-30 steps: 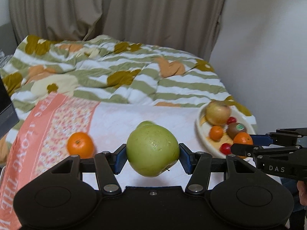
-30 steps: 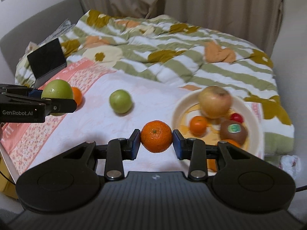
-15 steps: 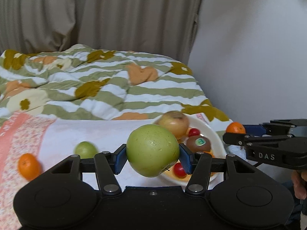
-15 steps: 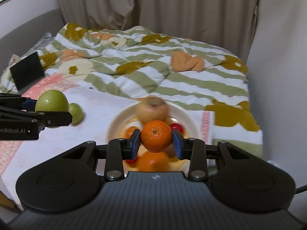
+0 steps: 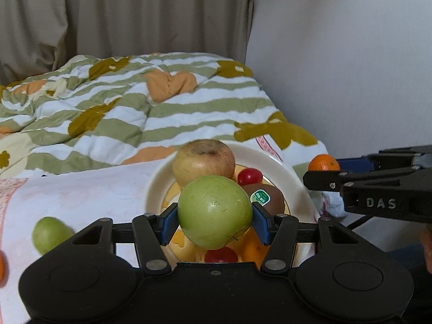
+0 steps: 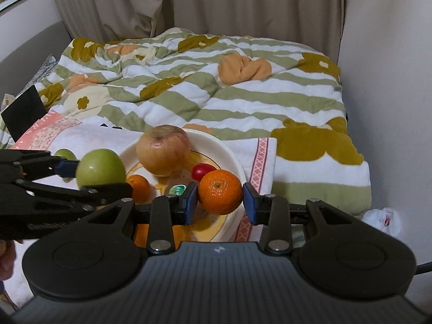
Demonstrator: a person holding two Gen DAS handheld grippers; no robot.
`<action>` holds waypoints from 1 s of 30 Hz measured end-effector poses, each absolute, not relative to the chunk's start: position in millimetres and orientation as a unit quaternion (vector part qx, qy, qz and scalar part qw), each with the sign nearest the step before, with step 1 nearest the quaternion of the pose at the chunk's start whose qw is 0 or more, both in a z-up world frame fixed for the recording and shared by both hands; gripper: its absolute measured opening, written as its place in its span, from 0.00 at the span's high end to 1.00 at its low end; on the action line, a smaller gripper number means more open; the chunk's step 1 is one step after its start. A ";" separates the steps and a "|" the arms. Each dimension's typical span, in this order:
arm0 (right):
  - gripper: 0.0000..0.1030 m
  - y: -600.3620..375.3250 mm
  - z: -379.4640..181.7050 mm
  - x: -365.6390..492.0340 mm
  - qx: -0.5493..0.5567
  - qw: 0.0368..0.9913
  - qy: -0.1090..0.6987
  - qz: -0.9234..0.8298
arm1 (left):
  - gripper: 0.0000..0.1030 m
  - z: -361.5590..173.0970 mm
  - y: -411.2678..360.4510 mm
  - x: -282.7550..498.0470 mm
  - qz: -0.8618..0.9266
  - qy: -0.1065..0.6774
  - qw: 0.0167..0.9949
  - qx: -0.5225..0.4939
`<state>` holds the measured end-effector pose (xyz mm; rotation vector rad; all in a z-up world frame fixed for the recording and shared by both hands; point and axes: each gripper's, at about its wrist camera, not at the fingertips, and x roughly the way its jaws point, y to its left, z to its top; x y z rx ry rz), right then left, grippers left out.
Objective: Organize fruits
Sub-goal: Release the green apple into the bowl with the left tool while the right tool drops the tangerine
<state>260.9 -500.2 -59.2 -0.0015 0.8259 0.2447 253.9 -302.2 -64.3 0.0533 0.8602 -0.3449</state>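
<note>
My left gripper [image 5: 215, 217] is shut on a large green apple [image 5: 214, 210] and holds it above the cream plate [image 5: 272, 159]. The plate holds a big yellow-red apple [image 5: 203, 162], a kiwi with a sticker [image 5: 270, 198], cherry tomatoes [image 5: 249, 176] and small oranges. My right gripper [image 6: 220, 198] is shut on an orange [image 6: 220, 195] over the plate's right rim [image 6: 232, 159]. It shows at the right of the left wrist view [image 5: 324, 166]. The left gripper with the apple shows in the right wrist view [image 6: 100, 168].
A small green fruit [image 5: 50, 233] lies on the white towel [image 5: 81, 189] left of the plate, with an orange at the far left edge [image 5: 2, 267]. A striped quilt [image 6: 216, 86] covers the bed behind. A wall [image 5: 351, 67] stands to the right. A dark tablet [image 6: 23, 112] stands far left.
Both grippers have moved right and closer over the plate with their fruit still held. The plate now sits directly under the left gripper's apple.
</note>
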 end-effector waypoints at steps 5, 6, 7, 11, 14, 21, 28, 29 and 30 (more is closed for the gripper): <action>0.50 -506.5 -67.8 267.6 -0.001 0.905 0.407 0.126 | 0.41 -75.9 -315.8 261.2 -0.164 0.421 0.891 0.043; 0.50 -507.4 -68.7 269.0 -0.001 0.904 0.408 0.128 | 0.41 -76.7 -317.9 262.2 -0.162 0.421 0.891 0.047; 0.50 -507.6 -68.9 271.0 -0.001 0.904 0.408 0.129 | 0.41 -77.5 -320.0 262.8 -0.162 0.423 0.890 0.052; 0.50 -508.7 -69.0 273.6 0.000 0.903 0.409 0.130 | 0.10 -73.7 -323.5 257.8 -0.160 0.406 0.897 0.063; 0.50 -509.9 -69.4 277.0 0.004 0.902 0.410 0.134 | 0.05 -64.5 -321.0 252.2 -0.150 0.387 0.907 0.066; 0.50 -509.0 -73.8 285.8 0.007 0.899 0.412 0.150 | 0.04 -55.6 -308.7 241.5 -0.120 0.389 0.911 0.065; 0.50 -501.7 -86.4 298.0 0.005 0.899 0.409 0.158 | 0.04 -52.7 -291.4 226.5 -0.084 0.392 0.913 0.068; 0.50 -501.6 -88.5 299.8 0.005 0.899 0.409 0.157 | 0.04 -52.7 -288.7 224.3 -0.080 0.393 0.913 0.067; 0.50 -500.8 -90.5 301.5 0.004 0.900 0.408 0.155 | 0.04 -52.7 -286.3 221.4 -0.076 0.394 0.914 0.066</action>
